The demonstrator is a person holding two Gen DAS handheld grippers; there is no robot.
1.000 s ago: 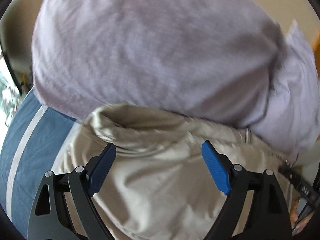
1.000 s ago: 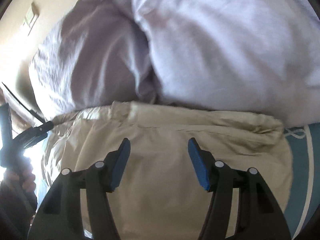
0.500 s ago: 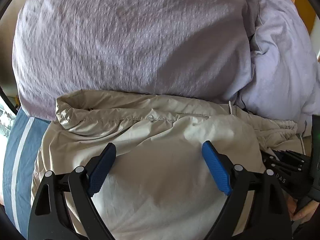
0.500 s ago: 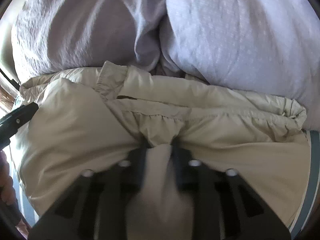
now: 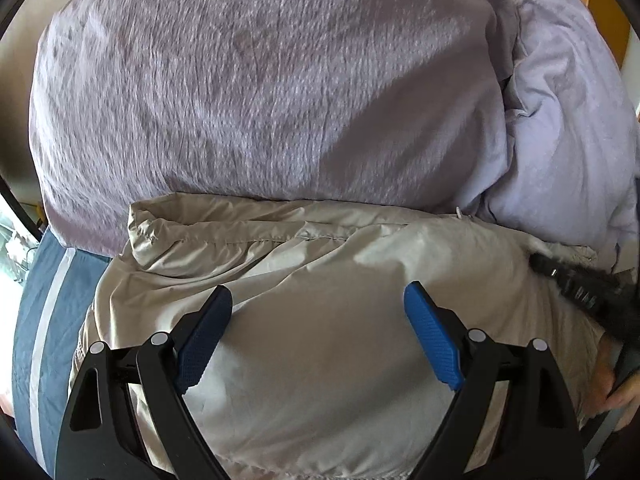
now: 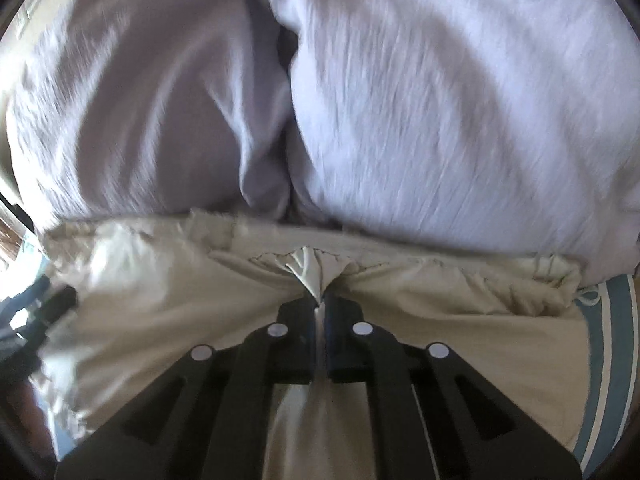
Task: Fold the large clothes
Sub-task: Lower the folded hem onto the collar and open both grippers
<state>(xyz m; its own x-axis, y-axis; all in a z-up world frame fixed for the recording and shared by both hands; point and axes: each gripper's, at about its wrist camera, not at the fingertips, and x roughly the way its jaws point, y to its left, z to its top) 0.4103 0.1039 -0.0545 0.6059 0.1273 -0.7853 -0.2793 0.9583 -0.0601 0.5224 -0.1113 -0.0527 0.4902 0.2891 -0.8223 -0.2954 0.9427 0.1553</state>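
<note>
A beige jacket (image 5: 320,340) lies spread on a bed, its gathered edge against the pillows. My left gripper (image 5: 318,320) is open and empty, its blue pads (image 5: 434,344) just above the jacket's flat cloth. In the right wrist view the same jacket (image 6: 460,320) fills the lower half. My right gripper (image 6: 319,304) is shut on a pinched fold of the jacket near its stitched edge. The right gripper's black body also shows at the right edge of the left wrist view (image 5: 584,292).
Two large lilac pillows (image 5: 260,92) (image 6: 460,100) stand right behind the jacket. A blue bed sheet with a pale stripe (image 5: 44,320) (image 6: 608,360) lies under it. A hand (image 5: 624,396) shows at the right edge of the left wrist view.
My right gripper has gone from open to shut, pinching a fold of the jacket. My left gripper has stayed open and shifted over the jacket.
</note>
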